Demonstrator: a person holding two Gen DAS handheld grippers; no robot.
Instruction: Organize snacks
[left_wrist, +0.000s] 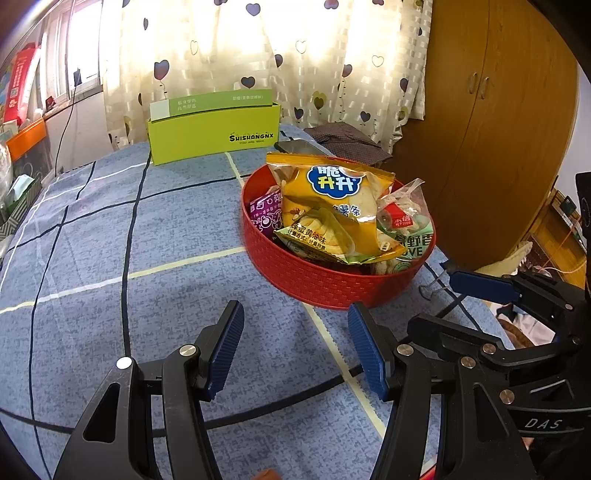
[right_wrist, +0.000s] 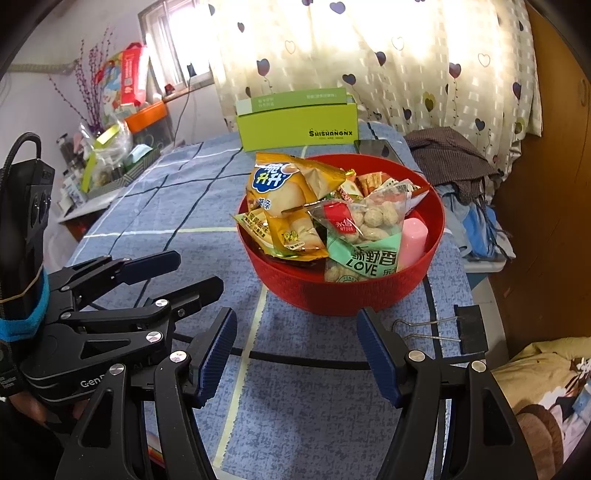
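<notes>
**Both grippers empty, snacks piled in the basket**

The left gripper (left_wrist: 295, 350) and right gripper (right_wrist: 297, 354) hang with jaws apart, holding nothing. Just ahead, the red basket (right_wrist: 332, 291) holds the snack packets (right_wrist: 295, 206); beyond it stands a green box (left_wrist: 214, 133). This fits snacks just gathered, or awaiting sorting.

One red basket (right_wrist: 343, 291) sits on the blue checked cloth (right_wrist: 177, 206). In it, as far as can be counted: one yellow chip bag (right_wrist: 288, 184), one smaller yellow packet (right_wrist: 295, 236), one clear peanut bag (right_wrist: 369, 218), one green bag (right_wrist: 365, 258), one purple packet (left_wrist: 264, 214) and one pink bottle (right_wrist: 413, 236); several small wrappers behind them are too jumbled to count. There is one green box (right_wrist: 295, 125), one phone (right_wrist: 380, 149), one binder clip (right_wrist: 469, 328), and two grippers (left_wrist: 295, 347) (right_wrist: 295, 349).
</notes>
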